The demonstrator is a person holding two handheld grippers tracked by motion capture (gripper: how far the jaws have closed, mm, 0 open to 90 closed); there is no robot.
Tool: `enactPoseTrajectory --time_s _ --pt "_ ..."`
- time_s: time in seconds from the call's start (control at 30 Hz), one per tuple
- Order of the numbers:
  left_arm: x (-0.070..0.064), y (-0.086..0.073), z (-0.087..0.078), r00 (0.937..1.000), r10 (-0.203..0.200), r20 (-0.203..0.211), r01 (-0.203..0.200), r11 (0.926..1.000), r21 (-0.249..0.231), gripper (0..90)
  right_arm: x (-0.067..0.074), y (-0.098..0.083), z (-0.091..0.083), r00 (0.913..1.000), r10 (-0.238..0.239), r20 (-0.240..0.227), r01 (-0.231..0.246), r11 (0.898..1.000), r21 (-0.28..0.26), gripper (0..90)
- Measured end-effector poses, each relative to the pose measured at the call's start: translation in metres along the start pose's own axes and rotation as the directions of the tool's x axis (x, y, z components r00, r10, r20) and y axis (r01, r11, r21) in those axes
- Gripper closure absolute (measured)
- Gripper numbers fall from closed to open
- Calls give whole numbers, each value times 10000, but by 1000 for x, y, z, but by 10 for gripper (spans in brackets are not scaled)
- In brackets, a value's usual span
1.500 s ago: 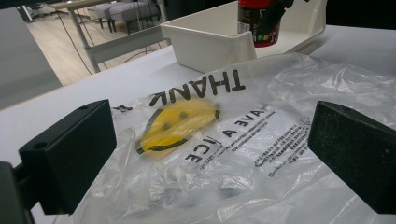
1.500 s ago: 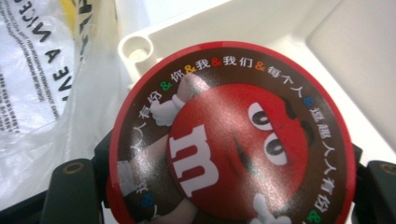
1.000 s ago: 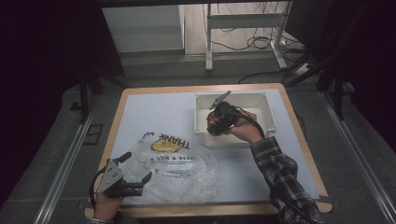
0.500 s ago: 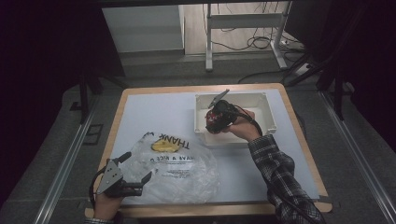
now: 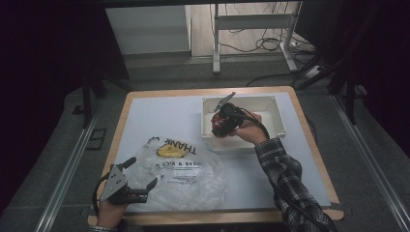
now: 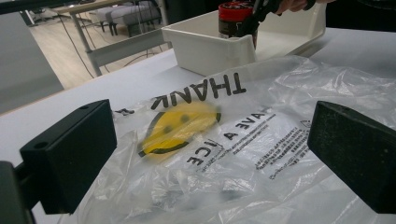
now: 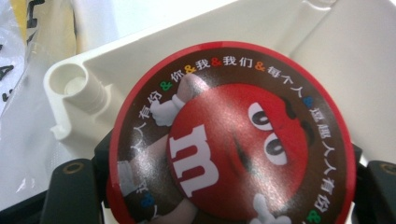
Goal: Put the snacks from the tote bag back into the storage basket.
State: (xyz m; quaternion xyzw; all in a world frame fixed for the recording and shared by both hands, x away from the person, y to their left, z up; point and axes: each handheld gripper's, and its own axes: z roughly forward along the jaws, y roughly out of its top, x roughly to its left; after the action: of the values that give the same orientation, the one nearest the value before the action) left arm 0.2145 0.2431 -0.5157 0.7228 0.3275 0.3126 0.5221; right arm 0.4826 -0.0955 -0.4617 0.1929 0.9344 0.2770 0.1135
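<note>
Left gripper [image 5: 141,175]: jaws wide open, plastic bag [image 6: 243,140] between | right gripper [image 5: 218,126]: clamped on M&M's tub [image 7: 229,135], over white bin [image 5: 270,104]

The surface [image 5: 159,116] is pale with a wooden edge — grey floor [image 5: 58,159] lies around it. Beyond it a white metal frame [image 5: 251,21] stands, cables [image 5: 251,46] trailing beneath.

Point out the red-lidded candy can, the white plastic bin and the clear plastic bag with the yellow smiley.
Red-lidded candy can [image 7: 229,140]: right gripper view, centre of its round lid.
White plastic bin [image 5: 280,116]: high view, its right wall.
Clear plastic bag with the yellow smiley [image 6: 180,128]: left gripper view, on the printed smiley.
</note>
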Motion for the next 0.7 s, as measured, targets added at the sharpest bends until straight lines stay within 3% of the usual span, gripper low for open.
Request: enactPoseTrajectory --time_s 0.7 --pt "-1 1 -1 9999 99 -14 -99 9999 -91 15 -4 8 18 9990 -333 -300 335 9994 68 257"
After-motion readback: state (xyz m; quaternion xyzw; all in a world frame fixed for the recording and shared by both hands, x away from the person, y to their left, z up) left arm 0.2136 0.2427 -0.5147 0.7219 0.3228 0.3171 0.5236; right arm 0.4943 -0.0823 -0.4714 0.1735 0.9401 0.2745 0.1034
